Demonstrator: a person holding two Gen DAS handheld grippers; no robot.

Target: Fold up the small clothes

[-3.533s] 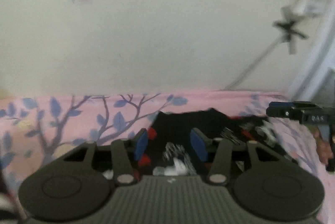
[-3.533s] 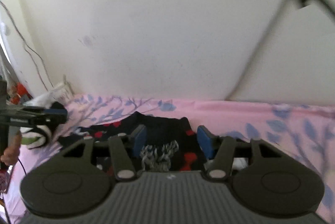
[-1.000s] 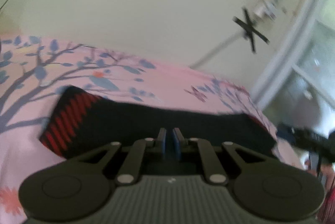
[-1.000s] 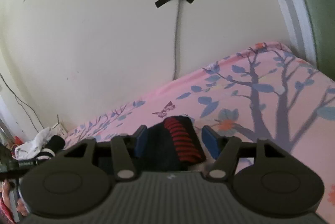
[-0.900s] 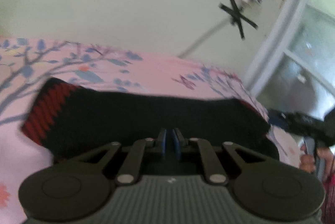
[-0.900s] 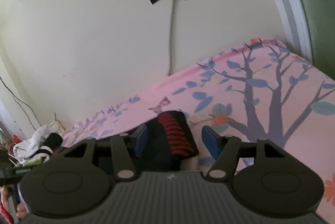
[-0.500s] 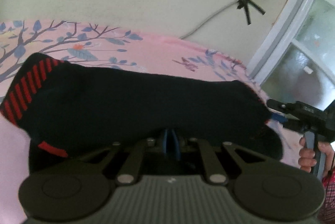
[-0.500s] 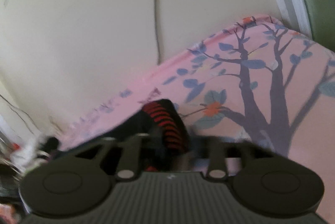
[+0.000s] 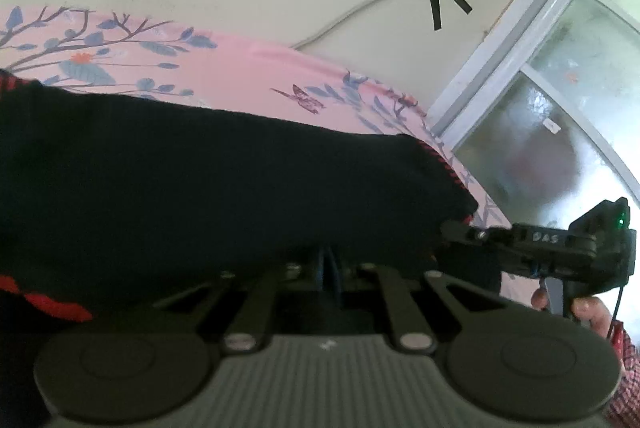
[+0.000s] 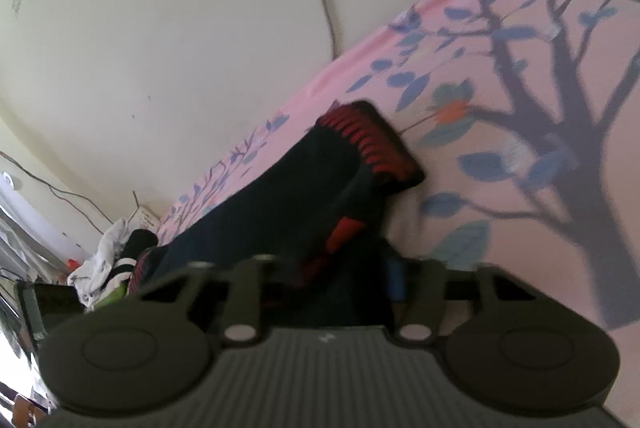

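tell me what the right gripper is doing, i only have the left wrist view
observer: the right gripper has its jaws closing, with the sock between them.
operator: where's the cuff
observer: the red-striped cuff is just past that gripper, beside the orange flower on the sheet.
operator: anything else around
observer: a pile of clothes sits at the sheet's far end, near the wall.
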